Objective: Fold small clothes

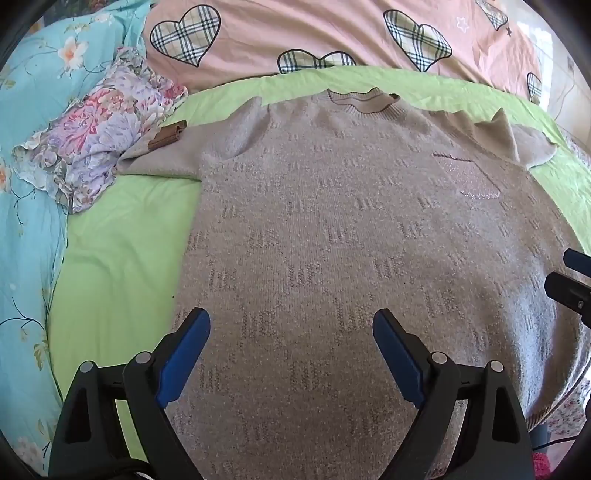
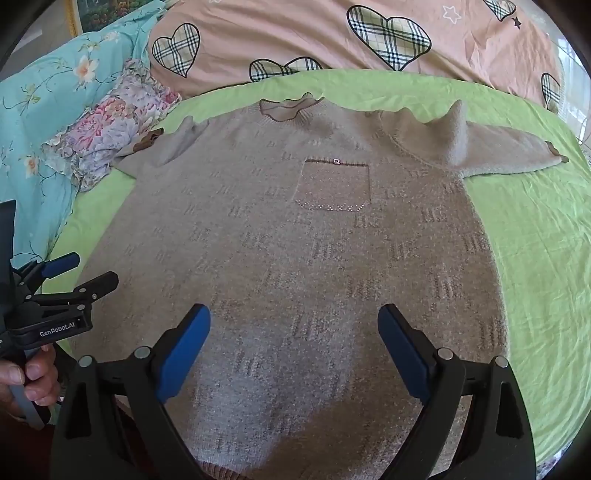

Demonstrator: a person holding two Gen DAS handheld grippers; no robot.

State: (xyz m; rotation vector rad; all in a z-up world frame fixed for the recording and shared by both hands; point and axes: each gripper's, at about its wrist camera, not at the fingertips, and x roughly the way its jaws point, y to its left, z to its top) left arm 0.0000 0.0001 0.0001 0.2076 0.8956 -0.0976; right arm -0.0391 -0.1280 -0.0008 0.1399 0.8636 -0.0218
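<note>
On the green sheet [image 1: 122, 236], in the left view, the sweater [image 1: 332, 236] lies flat at 12 o'clock; the left gripper [image 1: 291, 332] gapes wide, empty. In the right view, the right gripper [image 2: 294, 328] gapes wide, empty, above the sweater's [image 2: 295, 240] bottom part.

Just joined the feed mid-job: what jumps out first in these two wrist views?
A beige knitted sweater lies spread flat, front up, filling the middle of the green sheet, its chest pocket facing up and both sleeves out to the sides. Behind it rises a pink quilt with plaid hearts, with a floral pillow at the sweater's left sleeve. Both the left gripper and right gripper hang over the sweater's lower part, jaws wide open and empty.
</note>
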